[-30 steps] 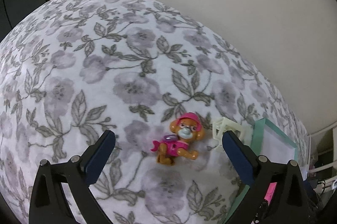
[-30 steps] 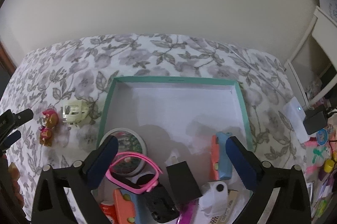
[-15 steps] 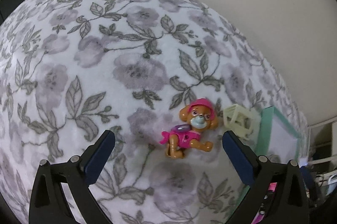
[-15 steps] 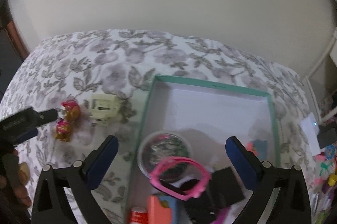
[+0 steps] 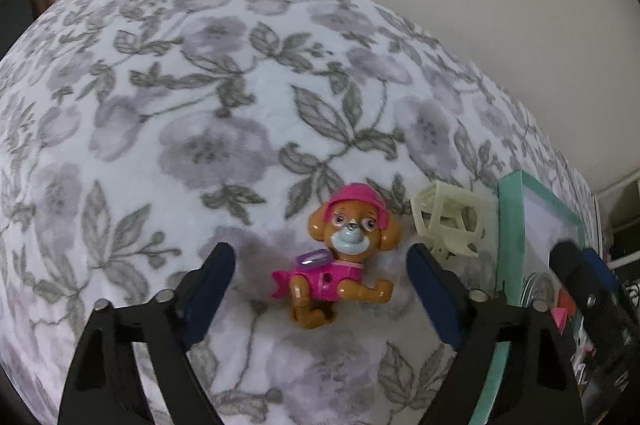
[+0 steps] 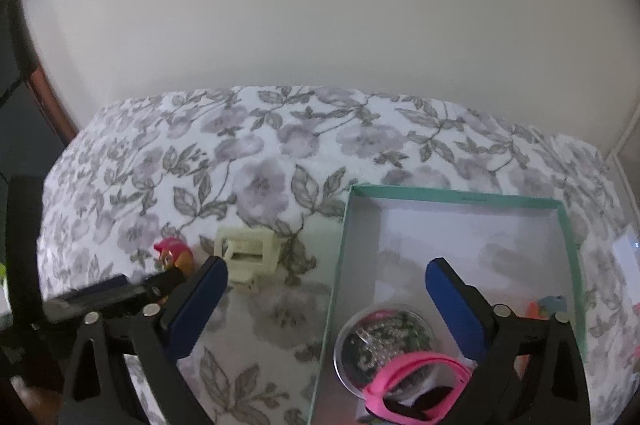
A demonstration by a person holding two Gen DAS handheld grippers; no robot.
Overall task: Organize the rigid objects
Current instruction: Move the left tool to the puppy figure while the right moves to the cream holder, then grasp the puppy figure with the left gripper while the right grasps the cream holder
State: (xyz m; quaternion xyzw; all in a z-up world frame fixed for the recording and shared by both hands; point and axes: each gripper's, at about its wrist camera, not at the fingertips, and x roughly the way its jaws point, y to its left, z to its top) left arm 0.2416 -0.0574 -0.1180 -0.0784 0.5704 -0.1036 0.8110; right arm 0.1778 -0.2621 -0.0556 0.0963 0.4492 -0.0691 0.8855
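Note:
A toy puppy (image 5: 344,253) in a pink hat and vest lies on the flowered bedspread (image 5: 200,129). My left gripper (image 5: 318,257) points down at it, one finger on each side. Its jaws are closing and the pads stand clear of the toy. A cream plastic frame toy (image 5: 448,221) lies just right of the puppy, beside the teal-rimmed box (image 5: 508,209). In the right wrist view, my right gripper (image 6: 326,265) hangs open over the box's left wall (image 6: 340,265), holding nothing. The puppy (image 6: 174,255) and cream toy (image 6: 246,255) lie to its left.
The box holds a round clear container (image 6: 384,341), a pink wristband (image 6: 416,373) and other small items at its near end; its far half is bare white floor (image 6: 460,233). A plain wall rises behind the bed. A white device (image 6: 628,249) lies on the bed's right edge.
My left gripper has dropped closer to the puppy and its fingers have drawn inward around it. My right gripper has slid left, from over the box's middle to its left wall.

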